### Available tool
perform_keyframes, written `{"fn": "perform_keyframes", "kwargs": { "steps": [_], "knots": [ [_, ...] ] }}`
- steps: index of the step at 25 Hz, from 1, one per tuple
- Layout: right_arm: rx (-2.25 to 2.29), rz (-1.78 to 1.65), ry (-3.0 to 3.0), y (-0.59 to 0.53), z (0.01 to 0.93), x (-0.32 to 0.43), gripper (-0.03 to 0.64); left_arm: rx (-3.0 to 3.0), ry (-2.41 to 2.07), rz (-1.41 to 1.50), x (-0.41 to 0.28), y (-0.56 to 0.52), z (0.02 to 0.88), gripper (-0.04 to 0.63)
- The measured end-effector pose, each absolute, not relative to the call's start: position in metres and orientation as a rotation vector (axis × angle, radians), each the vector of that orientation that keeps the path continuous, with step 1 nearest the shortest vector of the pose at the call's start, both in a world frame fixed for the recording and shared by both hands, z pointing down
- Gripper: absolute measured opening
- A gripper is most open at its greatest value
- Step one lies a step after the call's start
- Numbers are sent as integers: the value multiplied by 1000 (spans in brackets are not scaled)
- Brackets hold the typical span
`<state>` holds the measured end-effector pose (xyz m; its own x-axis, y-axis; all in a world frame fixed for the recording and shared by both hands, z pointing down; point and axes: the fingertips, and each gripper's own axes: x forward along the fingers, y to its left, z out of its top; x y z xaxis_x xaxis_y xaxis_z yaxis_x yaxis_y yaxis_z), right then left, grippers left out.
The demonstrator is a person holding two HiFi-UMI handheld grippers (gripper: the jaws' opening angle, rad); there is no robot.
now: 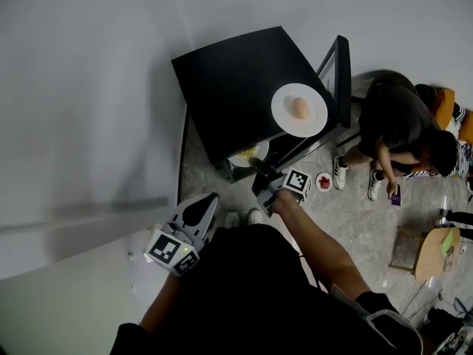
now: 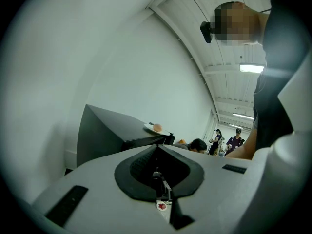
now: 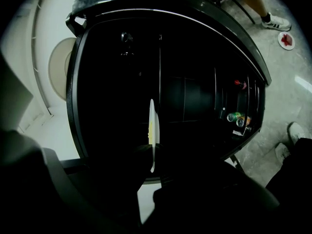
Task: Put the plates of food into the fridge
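Observation:
A black mini fridge (image 1: pixel 236 80) stands against the wall with its door (image 1: pixel 336 80) swung open to the right. On its top sits a white plate (image 1: pixel 319 111) with a round peach-coloured food item (image 1: pixel 300 108). My right gripper (image 1: pixel 264 174) is shut on the rim of a second white plate with yellow food (image 1: pixel 247 154), held at the fridge's opening. In the right gripper view this plate (image 3: pixel 151 130) shows edge-on against the dark interior. My left gripper (image 1: pixel 211 200) hangs back by my body, jaws together and holding nothing; its tip (image 2: pixel 163 194) points toward the fridge (image 2: pixel 112 130).
A small plate with red food (image 1: pixel 324 182) lies on the floor by the fridge. A person (image 1: pixel 399 124) sits on the floor at the right, with a wooden stool (image 1: pixel 425 250) nearby. Cans (image 3: pixel 236 117) stand in the door shelf. White walls close in at the left.

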<state>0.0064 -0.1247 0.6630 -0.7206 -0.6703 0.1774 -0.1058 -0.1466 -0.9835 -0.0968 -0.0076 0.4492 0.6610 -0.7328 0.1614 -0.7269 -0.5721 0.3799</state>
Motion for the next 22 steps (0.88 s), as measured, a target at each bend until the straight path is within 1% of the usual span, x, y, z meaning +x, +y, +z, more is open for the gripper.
{"fn": "perform_keyframes", "kwargs": {
  "steps": [22],
  "knots": [
    [-915, -1890, 1755, -161, 666, -16, 35, 2439, -1177, -31, -94, -6, 449, 25]
  ]
}}
